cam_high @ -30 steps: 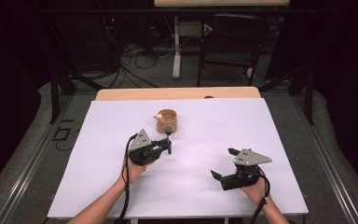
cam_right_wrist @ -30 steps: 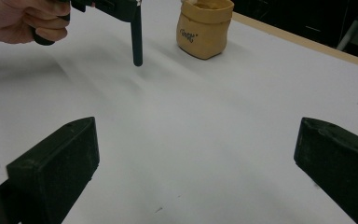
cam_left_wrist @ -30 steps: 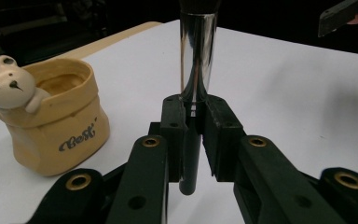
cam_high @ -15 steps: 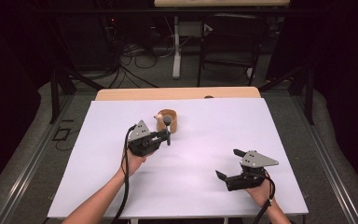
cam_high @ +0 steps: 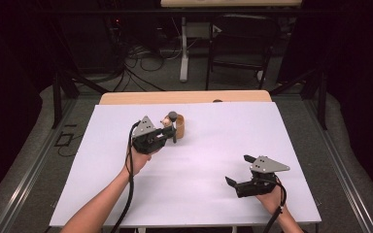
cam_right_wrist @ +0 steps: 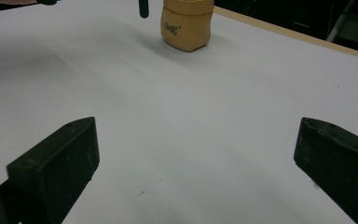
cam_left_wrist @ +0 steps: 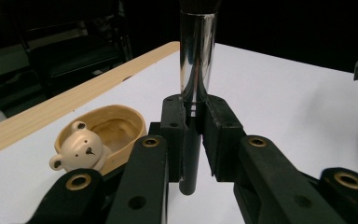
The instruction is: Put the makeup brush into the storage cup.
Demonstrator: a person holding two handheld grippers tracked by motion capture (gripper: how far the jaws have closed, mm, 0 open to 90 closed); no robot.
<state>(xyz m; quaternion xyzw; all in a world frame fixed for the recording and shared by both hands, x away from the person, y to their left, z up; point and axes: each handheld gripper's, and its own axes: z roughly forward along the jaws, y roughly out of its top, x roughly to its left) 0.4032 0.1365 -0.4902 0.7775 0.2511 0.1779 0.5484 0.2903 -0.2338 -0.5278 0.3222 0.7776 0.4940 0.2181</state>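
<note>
The white tabletop point(cam_high: 194, 194) takes up most of the scene, with a strip of pale wood point(cam_high: 184, 97) showing along its far edge. Beyond it the room is dark, with a chair point(cam_high: 238, 43) and loose cables on the floor.

Two forearms come in from the near side. The left hand-held gripper point(cam_high: 167, 133) is held above the tabletop left of centre, its jaws pressed tight onto the black handle of a makeup brush point(cam_left_wrist: 196, 74). In the left gripper view the brush stands upright between the pads, its shiny metal collar rising above them and its black handle end poking out below. From the high view the brush's dark head sits just above the rim of the bear cup.

The right hand-held gripper point(cam_high: 243, 172) is near the tabletop's right front corner, well apart from the other. Its jaws are spread wide with nothing between them; the right gripper view shows bare white surface between the two black pads.

The bear cup point(cam_high: 178, 127) is a small tan ceramic pot standing on the tabletop just beside the left hand-held gripper. A little bear head point(cam_left_wrist: 77, 150) is moulded on its outer wall, and its hollow looks empty in the left gripper view.
</note>
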